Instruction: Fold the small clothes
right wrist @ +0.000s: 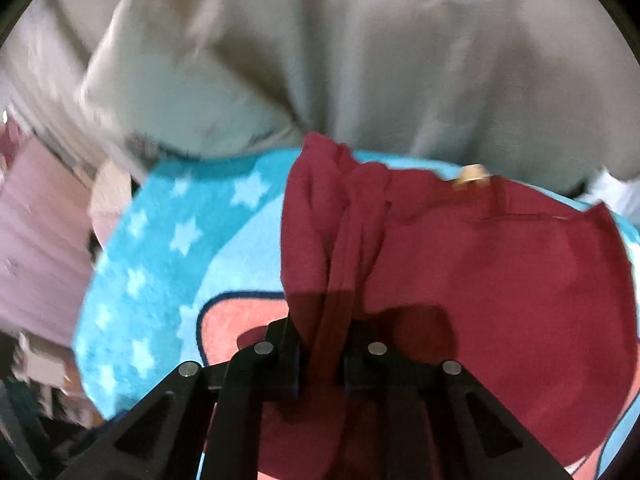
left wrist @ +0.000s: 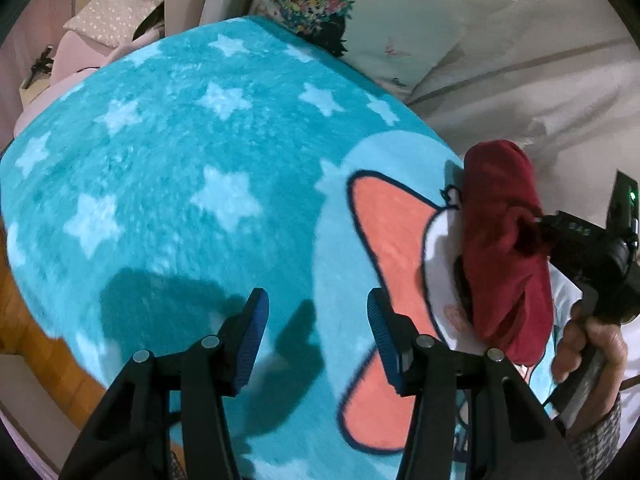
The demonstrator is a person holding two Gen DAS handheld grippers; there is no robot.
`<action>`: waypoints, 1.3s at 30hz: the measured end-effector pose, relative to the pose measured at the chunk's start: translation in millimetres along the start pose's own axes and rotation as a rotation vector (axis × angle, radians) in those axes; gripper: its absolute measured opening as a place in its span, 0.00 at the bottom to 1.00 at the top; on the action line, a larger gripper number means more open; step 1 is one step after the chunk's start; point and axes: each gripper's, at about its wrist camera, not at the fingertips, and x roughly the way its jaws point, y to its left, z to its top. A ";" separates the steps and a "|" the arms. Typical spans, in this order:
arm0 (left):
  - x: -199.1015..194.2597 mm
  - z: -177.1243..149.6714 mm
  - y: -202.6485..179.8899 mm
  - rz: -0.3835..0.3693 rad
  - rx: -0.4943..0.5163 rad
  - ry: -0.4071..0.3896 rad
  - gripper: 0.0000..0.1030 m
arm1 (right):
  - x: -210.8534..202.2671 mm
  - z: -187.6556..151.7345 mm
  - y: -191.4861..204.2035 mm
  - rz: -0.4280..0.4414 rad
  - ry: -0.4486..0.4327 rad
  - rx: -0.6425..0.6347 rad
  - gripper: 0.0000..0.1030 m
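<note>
A dark red small garment (left wrist: 506,248) hangs bunched at the right of the left wrist view, above a teal star-patterned blanket (left wrist: 168,168). My right gripper (left wrist: 538,226) is shut on a fold of it. In the right wrist view the red garment (right wrist: 460,264) fills the centre and right, and a gathered fold runs down between the closed fingers of the right gripper (right wrist: 326,354). My left gripper (left wrist: 318,312) is open and empty, its blue pads (left wrist: 256,332) above the blanket, left of the garment.
The blanket (right wrist: 152,256) has a coral and white cartoon patch (left wrist: 394,248). A floral pillow (left wrist: 360,16) and beige bedding (left wrist: 520,72) lie beyond it. Pink items (left wrist: 116,12) sit at the far left. Wooden floor (left wrist: 36,320) shows at lower left.
</note>
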 end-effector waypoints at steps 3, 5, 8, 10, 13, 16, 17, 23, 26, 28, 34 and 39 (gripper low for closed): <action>-2.0 -14.7 -13.1 0.008 -0.007 0.000 0.48 | -35.7 -0.8 -46.8 0.012 -0.043 0.069 0.14; -1.8 -25.0 -24.3 -0.001 -0.011 0.015 0.48 | -50.6 -1.6 -74.4 0.005 -0.063 0.102 0.13; -7.0 -38.9 -42.2 -0.010 0.014 0.002 0.48 | -69.3 -6.6 -119.8 -0.026 -0.092 0.158 0.13; -10.4 -47.9 -51.5 -0.010 0.032 -0.005 0.48 | -75.9 -10.6 -149.5 -0.040 -0.090 0.198 0.13; -12.5 -58.8 -57.2 -0.013 0.029 -0.005 0.48 | -78.1 -22.3 -186.1 -0.068 -0.076 0.245 0.13; -8.4 -65.3 -60.6 -0.017 0.015 0.012 0.48 | -68.7 -36.8 -222.6 -0.068 -0.032 0.300 0.13; -7.2 -67.3 -62.9 -0.020 0.013 0.018 0.48 | -64.7 -42.0 -229.9 -0.053 -0.019 0.314 0.14; -3.7 -72.3 -82.9 -0.028 0.060 0.025 0.48 | -80.0 -51.4 -248.1 0.019 -0.031 0.357 0.23; -0.5 -73.7 -88.4 -0.028 0.073 0.032 0.48 | -99.4 -46.8 -241.0 -0.060 -0.076 0.332 0.45; 0.8 -74.4 -90.3 -0.028 0.075 0.036 0.48 | -113.5 -44.6 -231.8 -0.049 -0.127 0.310 0.54; 7.7 -72.8 -96.4 -0.031 0.085 0.055 0.48 | -89.5 -56.8 -216.2 0.022 -0.027 0.301 0.54; 7.0 -67.1 -108.1 -0.040 0.114 0.056 0.48 | -98.3 -74.4 -222.4 0.071 -0.056 0.300 0.17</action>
